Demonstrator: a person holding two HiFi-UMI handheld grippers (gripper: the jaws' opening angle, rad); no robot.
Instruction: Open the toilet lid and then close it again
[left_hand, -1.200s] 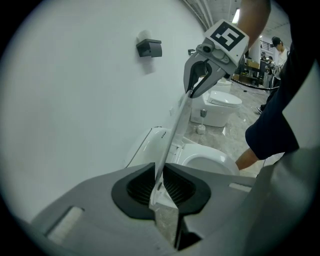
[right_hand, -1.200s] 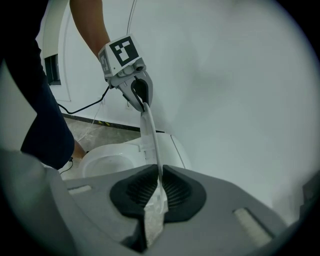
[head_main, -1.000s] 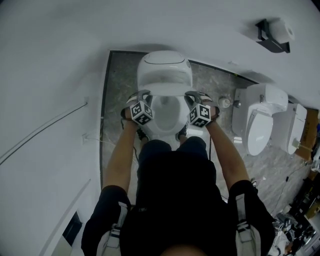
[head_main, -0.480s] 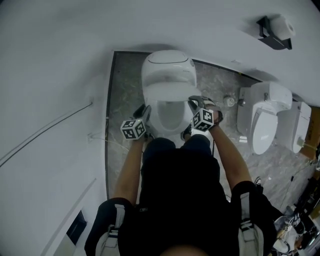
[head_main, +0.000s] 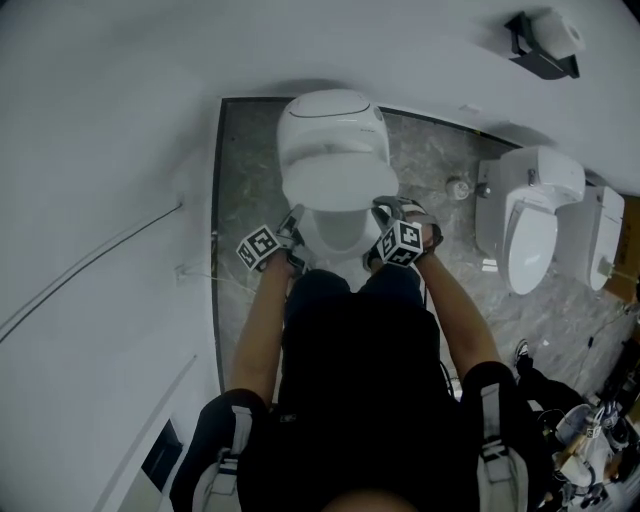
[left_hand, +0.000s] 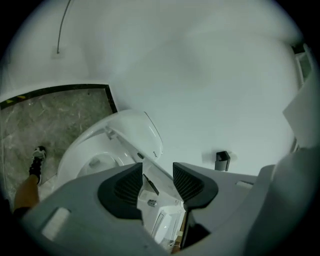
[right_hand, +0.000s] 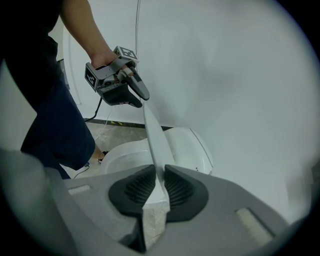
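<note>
Since a second ago the toilet lid has swung from near upright to half lowered over the bowl, and the left gripper has rolled over and come off the lid's side. Its jaws have just been opening and now stand released, well apart. In the left gripper view the lid's thin edge runs past the gap with neither pad on it. The right gripper has also just been easing its jaws open a little, yet its own view shows the lid's edge filling the gap with a pad on each face, so I read it as grasping the lid.

From above, the head view gives me the lid as a broad oval between the two sets of jaws. The right gripper view shows it edge-on instead, a thin blade running from the right jaws up to the left jaw tips; I cannot tell whether those tips touch it. Only the left gripper view shows a shoe on the grey stone floor, left of its jaws. Only the head view shows two other toilets, off to the right of the right jaws.

Count: two grippers, one lid in hand, three toilets in all, one dark paper holder on the wall.
</note>
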